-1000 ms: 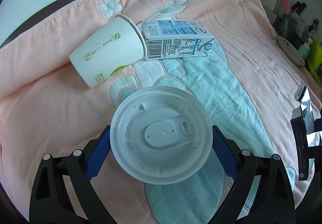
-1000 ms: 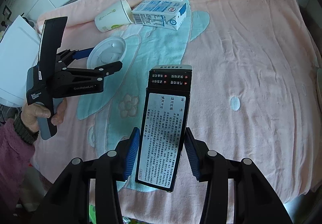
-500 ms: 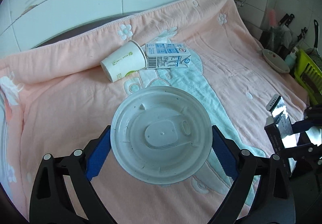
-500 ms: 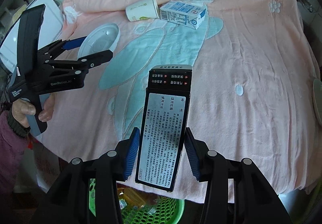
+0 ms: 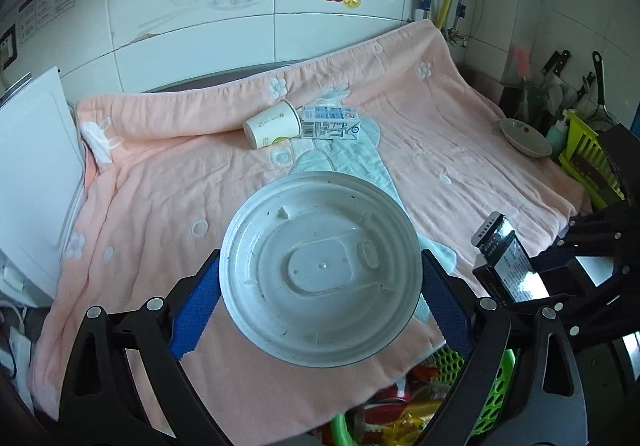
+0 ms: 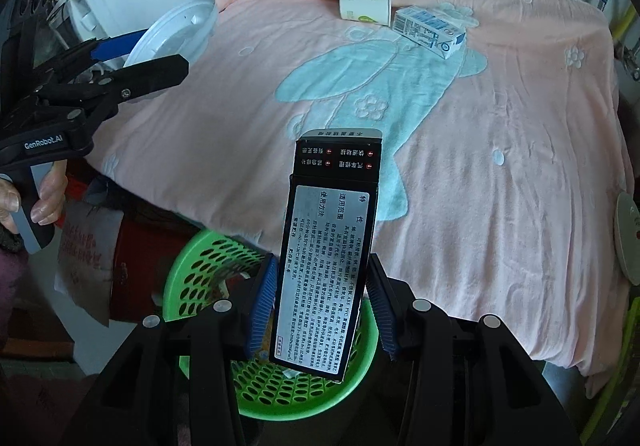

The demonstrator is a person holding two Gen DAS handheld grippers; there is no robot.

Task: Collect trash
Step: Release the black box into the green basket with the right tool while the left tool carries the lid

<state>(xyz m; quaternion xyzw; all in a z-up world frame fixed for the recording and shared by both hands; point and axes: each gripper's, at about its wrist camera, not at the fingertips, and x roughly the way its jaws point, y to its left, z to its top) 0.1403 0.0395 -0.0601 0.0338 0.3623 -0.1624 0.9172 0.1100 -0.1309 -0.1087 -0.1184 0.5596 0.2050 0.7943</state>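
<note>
Your right gripper (image 6: 322,306) is clamped on the black box (image 6: 328,246), blue pads pressed against its two long sides, label facing the camera, the box standing up out of the jaws. Right below it sits the green basket (image 6: 208,270), just off the near edge of the pink blanket (image 6: 500,105), so the box hangs over the basket's rim area.

Your left gripper (image 5: 320,286) is spread wide and holding the white plastic lid (image 5: 320,270) by its rim, underside toward the camera, a blue pad on either side. From the right wrist view you can see that lid raised above the blanket's left edge, with your hand (image 6: 36,201) on the grip.

Out on the blanket, well away from both grippers, the paper cup (image 5: 272,124) lies on its side, its mouth touching the blue-and-white milk carton (image 5: 330,121). Both lie near the far side.
</note>
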